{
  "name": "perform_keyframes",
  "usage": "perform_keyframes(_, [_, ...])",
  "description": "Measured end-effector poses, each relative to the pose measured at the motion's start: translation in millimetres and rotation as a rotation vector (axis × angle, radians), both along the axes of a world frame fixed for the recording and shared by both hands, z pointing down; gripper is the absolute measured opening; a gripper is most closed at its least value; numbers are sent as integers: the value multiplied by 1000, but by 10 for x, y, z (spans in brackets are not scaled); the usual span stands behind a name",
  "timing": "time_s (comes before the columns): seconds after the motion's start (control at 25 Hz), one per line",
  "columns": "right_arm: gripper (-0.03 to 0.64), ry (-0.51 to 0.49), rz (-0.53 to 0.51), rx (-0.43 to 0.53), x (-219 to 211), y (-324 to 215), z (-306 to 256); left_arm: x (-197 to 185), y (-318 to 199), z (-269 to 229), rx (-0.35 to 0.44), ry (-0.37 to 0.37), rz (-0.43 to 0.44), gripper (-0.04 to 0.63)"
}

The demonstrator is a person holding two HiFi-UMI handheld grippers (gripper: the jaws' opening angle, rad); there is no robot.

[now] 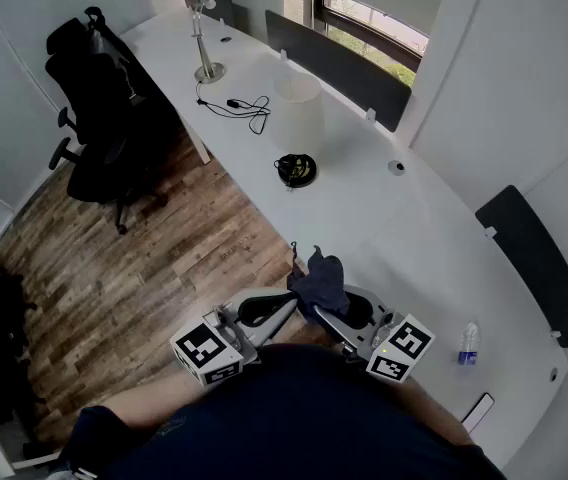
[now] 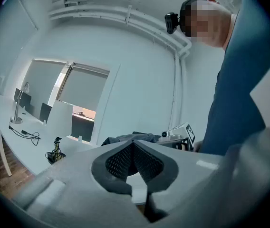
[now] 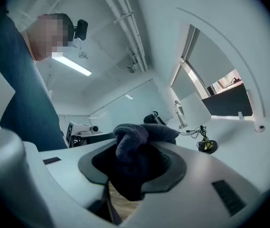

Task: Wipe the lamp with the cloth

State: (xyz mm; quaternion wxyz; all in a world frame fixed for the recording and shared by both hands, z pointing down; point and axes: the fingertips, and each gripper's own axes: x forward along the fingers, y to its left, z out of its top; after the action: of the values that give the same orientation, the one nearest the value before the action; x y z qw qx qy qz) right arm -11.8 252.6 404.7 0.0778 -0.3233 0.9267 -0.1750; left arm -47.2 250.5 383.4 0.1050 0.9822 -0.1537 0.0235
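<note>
The lamp, with a white shade (image 1: 299,116) and a black round base (image 1: 296,170), stands mid-desk, well ahead of both grippers. It also shows far off in the left gripper view (image 2: 61,120) and the right gripper view (image 3: 194,110). A dark blue cloth (image 1: 319,280) is bunched in my right gripper (image 1: 336,310), which is shut on it close to the person's body. The cloth (image 3: 132,144) fills the jaws in the right gripper view. My left gripper (image 1: 264,308) sits beside it, shut with nothing between its pads (image 2: 120,163).
A long white desk (image 1: 404,238) curves along the wall above a wooden floor (image 1: 134,278). A silver desk lamp (image 1: 204,43) and black cable (image 1: 239,106) lie at its far end. A black office chair (image 1: 99,118) stands left. A small bottle (image 1: 469,345) is at right.
</note>
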Motion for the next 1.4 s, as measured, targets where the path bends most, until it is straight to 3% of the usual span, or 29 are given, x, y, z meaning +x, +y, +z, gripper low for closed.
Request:
perform_keyframes(0.68, [149,-25,-38,20,289,-22,-38,243,15,7,2,-14,-49,6])
perform_keyframes(0.92, [149,-26,-64,-9,344,-108,121,289,-65,128,-41,-21,-86,6])
perform_keyframes(1.16, [149,1,-33,-31,301,-473,176,218,-449,173,-43,-3,-62,6])
perform_keyframes(1.4, [149,22,45,-42,144,-1107,129,16,-1163,101,-28,19,-1,6])
